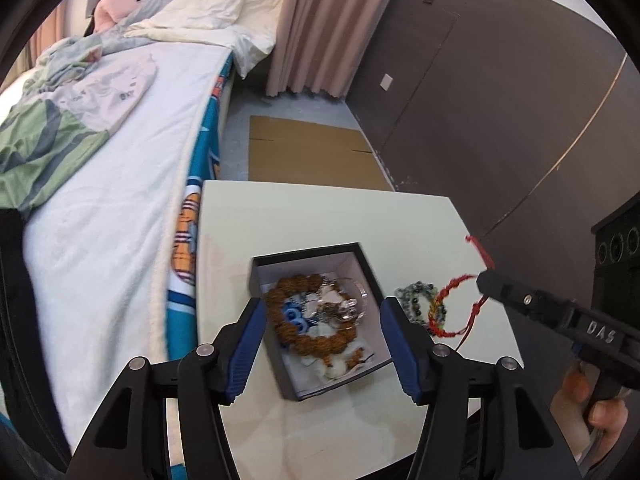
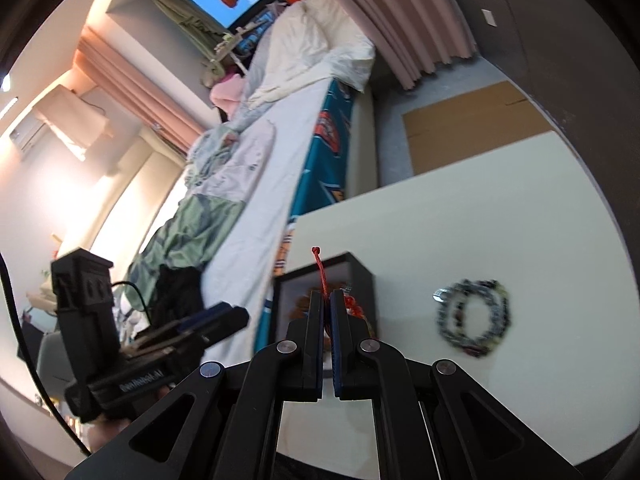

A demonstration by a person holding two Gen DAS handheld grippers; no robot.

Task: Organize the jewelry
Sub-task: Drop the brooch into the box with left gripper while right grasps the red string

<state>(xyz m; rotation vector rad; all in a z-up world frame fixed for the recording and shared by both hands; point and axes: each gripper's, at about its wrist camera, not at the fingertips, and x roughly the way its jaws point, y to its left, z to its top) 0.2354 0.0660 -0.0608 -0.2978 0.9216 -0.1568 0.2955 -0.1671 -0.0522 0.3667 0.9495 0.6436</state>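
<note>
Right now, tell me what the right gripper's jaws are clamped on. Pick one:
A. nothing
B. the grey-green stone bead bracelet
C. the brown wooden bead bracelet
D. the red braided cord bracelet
D: the right gripper has its jaws shut on the red braided cord bracelet, which hangs lifted off the white table beside the open black box.

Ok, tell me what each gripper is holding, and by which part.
The right gripper is shut on the red cord bracelet, pinching its cord near the knotted tail end, so the loop hangs below. The left gripper stands open over the black box, holding nothing.
</note>
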